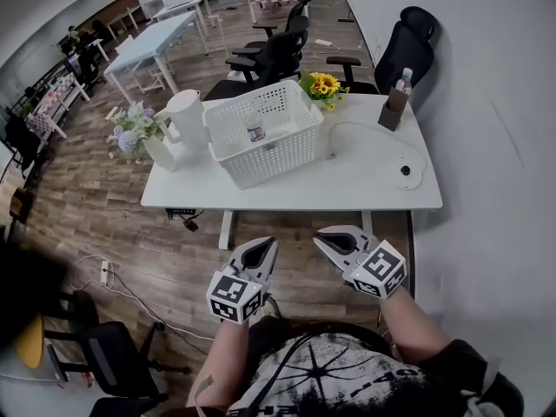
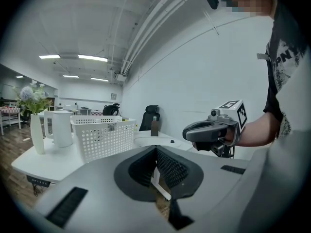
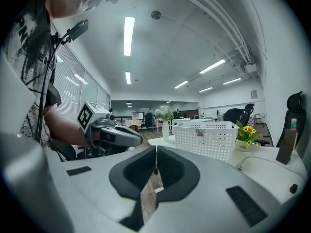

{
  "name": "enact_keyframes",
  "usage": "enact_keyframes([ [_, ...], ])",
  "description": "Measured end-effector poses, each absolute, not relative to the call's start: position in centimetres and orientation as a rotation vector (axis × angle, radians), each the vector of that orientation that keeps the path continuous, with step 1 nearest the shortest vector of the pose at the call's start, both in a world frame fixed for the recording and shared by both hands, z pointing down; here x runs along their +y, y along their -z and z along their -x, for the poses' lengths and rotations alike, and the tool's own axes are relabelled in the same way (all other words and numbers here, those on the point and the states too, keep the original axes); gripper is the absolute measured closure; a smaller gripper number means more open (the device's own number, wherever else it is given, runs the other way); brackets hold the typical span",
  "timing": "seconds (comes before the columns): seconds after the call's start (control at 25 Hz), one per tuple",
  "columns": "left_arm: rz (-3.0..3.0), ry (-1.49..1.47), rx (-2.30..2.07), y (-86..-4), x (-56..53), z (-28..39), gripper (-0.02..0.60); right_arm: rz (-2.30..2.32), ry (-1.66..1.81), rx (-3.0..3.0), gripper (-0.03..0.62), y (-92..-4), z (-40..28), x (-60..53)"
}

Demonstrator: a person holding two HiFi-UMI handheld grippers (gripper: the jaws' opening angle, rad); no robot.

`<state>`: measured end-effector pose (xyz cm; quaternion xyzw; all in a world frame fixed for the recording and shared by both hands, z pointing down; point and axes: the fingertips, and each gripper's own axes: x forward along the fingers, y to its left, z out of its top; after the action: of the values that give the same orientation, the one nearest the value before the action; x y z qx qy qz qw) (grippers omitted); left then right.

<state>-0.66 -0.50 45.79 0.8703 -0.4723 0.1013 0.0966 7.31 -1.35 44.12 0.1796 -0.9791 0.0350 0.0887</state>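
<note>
Ahead, white perforated basket (image 1: 269, 159), left gripper (image 1: 265, 244), right gripper (image 1: 323, 237), fingers (image 2: 170, 169) together.

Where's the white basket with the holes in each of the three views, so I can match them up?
Head view: the white basket sits above centre, on the white table.
Left gripper view: the white basket is left of centre, beyond the jaws.
Right gripper view: the white basket is right of centre, beyond the jaws.
Shared landmark: the vase of pale flowers, left of the basket in all three.
</note>
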Motion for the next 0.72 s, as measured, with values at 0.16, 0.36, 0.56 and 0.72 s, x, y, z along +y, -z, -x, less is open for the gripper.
enact_keyframes([
  [0.16,-2.586,-0.297,-1.387,-46.1,-1.6,1.3,0.574,-0.556,-0.119,-2.908,0.57,-44.6,-6.9,-2.5],
  [0.36,-2.609,-0.284,-1.359,-46.1,-4.2,2.6,0.574,-0.61,-0.143,-2.898,0.569,-45.1,-6.0,-5.0],
  [0.56,-2.635,-0.286,-1.331,-45.6,-7.4,5.2,0.574,-0.656,-0.137,-2.892,0.57,-44.6,-3.7,-8.1],
  [0.72,-2.659,-0.283,-1.309,-44.6,-10.4,7.9,0.574,-0.702,-0.131,-2.898,0.57,-43.7,-1.3,-10.8],
])
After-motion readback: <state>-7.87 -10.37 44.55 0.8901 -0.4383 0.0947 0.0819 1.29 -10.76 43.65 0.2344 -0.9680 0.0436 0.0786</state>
